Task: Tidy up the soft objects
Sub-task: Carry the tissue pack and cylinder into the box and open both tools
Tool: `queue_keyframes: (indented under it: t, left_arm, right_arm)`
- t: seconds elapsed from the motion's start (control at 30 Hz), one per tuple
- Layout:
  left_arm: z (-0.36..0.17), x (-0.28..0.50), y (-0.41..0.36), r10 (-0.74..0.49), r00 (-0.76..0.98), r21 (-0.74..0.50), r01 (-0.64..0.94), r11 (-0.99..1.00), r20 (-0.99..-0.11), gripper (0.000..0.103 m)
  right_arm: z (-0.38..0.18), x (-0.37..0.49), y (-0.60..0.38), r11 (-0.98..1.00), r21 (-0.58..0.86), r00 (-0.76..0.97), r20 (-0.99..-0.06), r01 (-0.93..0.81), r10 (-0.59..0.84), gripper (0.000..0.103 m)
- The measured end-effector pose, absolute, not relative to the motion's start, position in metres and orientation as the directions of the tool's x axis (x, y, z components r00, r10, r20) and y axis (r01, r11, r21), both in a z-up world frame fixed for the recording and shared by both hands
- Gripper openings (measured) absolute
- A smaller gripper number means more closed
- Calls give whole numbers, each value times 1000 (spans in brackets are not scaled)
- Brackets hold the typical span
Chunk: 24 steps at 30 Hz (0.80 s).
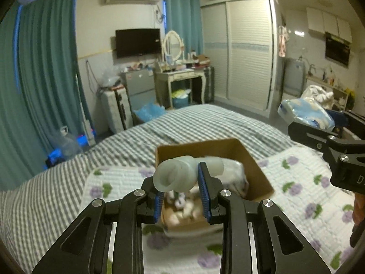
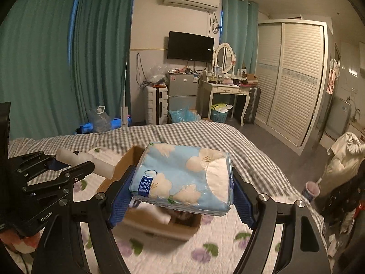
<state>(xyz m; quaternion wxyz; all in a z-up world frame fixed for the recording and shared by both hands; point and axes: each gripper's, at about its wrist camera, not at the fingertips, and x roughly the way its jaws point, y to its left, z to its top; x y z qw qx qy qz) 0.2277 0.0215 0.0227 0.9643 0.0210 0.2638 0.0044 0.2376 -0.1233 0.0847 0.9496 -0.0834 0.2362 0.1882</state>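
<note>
1. Left wrist view: the left claw [image 1: 180,189] is clamped on a pale, translucent rolled soft item [image 1: 182,174], whose curled end bulges out past the left blue pad [image 1: 159,205] while the right pad presses its other side.
2. Directly beyond and below the left claw sits an open cardboard box [image 1: 228,147] on a white quilt with purple flowers [image 1: 308,182]; pale soft things lie inside the box, too blurred to name.
3. The quilt lies on a bed with a grey checked cover [image 1: 68,182], which stretches away ahead of the left claw.
4. Far to the upper right of the left claw, the right claw [image 1: 319,123] comes in from the frame edge, gripping a blue tissue pack [image 1: 305,111] well above the bed.
5. Right wrist view: the right claw [image 2: 182,189] is closed on the blue tissue pack [image 2: 182,175], a plastic-wrapped pack with cream flower print, squeezed between both blue pads [image 2: 119,202].
6. The pack hangs right above the cardboard box [image 2: 127,162], whose brown walls show beneath and to the left of the right claw.
7. To the left of the right claw, the left claw [image 2: 75,157] holds the rolled soft item [image 2: 91,162], its free end reaching toward the box's left wall.
</note>
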Motion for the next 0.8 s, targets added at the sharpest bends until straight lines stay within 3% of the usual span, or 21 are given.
queue_keyframes:
  t: [0.4, 0.67, 0.7, 0.77, 0.8]
  left_arm:
    - [-32, 332, 29, 43, 818, 102, 19, 995, -573, 27]
    - [-40, 340, 30, -17, 806, 62, 67, 996, -592, 31]
    - [-39, 340, 29, -14, 806, 66, 65, 996, -592, 35]
    - [-33, 335, 25, 10, 819, 86, 48, 995, -574, 66]
    - [-28, 330, 23, 23, 832, 95, 35, 995, -555, 88]
  right_arm:
    - [15, 380, -102, 916, 70, 721, -594, -396, 357, 77]
    - [-21, 416, -101, 905, 127, 668, -634, -407, 389, 80]
    - [-21, 416, -101, 902, 133, 663, -635, -411, 395, 82]
    - [-18, 416, -103, 904, 139, 666, -632, -405, 396, 91]
    - [-14, 412, -104, 907, 135, 677, -624, -399, 390, 91]
